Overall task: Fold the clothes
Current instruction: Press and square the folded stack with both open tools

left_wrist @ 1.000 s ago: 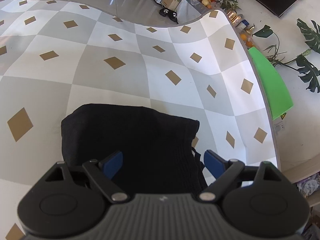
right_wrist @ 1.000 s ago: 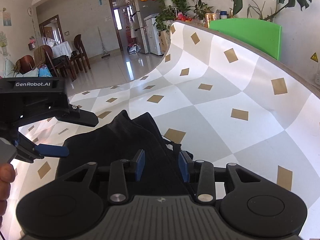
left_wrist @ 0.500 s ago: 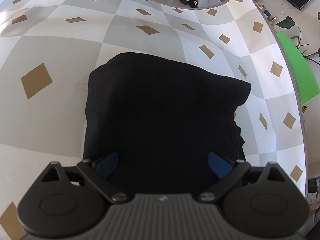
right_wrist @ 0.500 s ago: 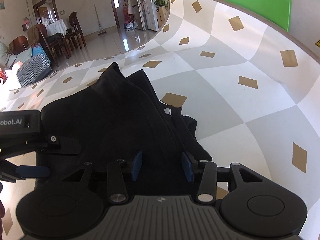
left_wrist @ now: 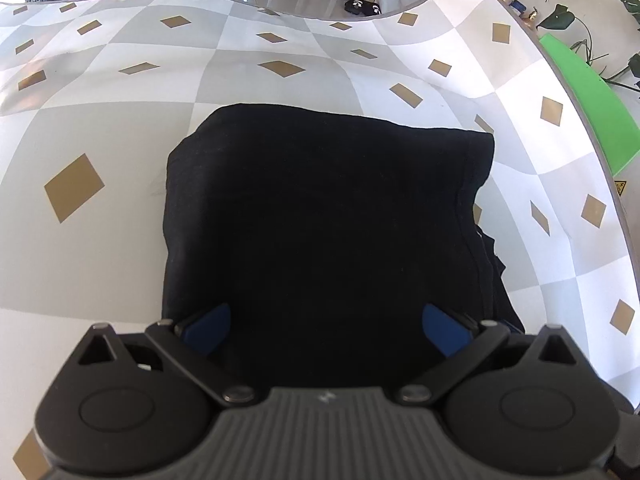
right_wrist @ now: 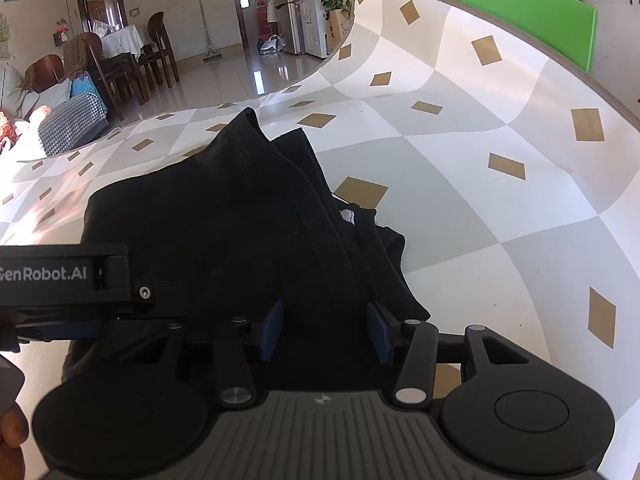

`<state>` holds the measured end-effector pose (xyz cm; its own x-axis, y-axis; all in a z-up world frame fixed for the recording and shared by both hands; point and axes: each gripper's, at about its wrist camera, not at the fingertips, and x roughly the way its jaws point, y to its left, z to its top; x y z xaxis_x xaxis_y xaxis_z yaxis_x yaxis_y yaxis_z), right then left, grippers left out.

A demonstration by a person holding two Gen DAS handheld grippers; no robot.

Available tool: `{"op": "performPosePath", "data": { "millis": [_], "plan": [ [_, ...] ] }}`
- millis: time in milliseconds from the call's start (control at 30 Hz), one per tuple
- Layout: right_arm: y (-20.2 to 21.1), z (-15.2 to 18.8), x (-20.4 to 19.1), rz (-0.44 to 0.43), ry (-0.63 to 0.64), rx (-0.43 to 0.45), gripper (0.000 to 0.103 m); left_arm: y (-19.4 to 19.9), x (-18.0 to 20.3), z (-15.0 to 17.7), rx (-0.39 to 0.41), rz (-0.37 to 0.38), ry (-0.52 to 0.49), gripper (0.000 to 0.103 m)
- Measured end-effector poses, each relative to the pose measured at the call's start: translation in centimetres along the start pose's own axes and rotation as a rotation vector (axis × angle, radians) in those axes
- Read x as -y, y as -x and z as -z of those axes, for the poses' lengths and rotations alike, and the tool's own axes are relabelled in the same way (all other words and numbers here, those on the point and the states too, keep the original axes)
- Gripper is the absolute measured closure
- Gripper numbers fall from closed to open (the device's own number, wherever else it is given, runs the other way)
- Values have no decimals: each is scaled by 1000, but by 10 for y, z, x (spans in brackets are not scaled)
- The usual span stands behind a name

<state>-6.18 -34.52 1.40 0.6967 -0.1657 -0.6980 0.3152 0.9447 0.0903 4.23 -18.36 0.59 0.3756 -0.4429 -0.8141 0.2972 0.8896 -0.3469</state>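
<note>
One black cloth [left_wrist: 320, 216] is seen lying folded in a thick square on the checked table [left_wrist: 100, 128]. It fills more of the view than a moment ago, so both tongs have been brought closer. The left tongs [left_wrist: 325, 330] are spread wide; the right tongs [right_wrist: 326, 330] are held partly apart, gripping nothing. The folding looks nearly done.

Our left gripper [left_wrist: 326, 330] points toward 12 o'clock with its blue fingers [left_wrist: 208, 330] spread wide apart. Our right gripper [right_wrist: 325, 330] has its jaws parted more narrowly. At 9 o'clock in the right view, the left gripper reaches in.
</note>
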Motion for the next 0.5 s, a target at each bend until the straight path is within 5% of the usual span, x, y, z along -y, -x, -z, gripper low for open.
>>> {"op": "performPosePath", "data": {
  "millis": [500],
  "plan": [
    [7, 15, -38, -98, 140, -42, 53, 26, -47, 10, 11, -28, 55, 0]
  ]
}}
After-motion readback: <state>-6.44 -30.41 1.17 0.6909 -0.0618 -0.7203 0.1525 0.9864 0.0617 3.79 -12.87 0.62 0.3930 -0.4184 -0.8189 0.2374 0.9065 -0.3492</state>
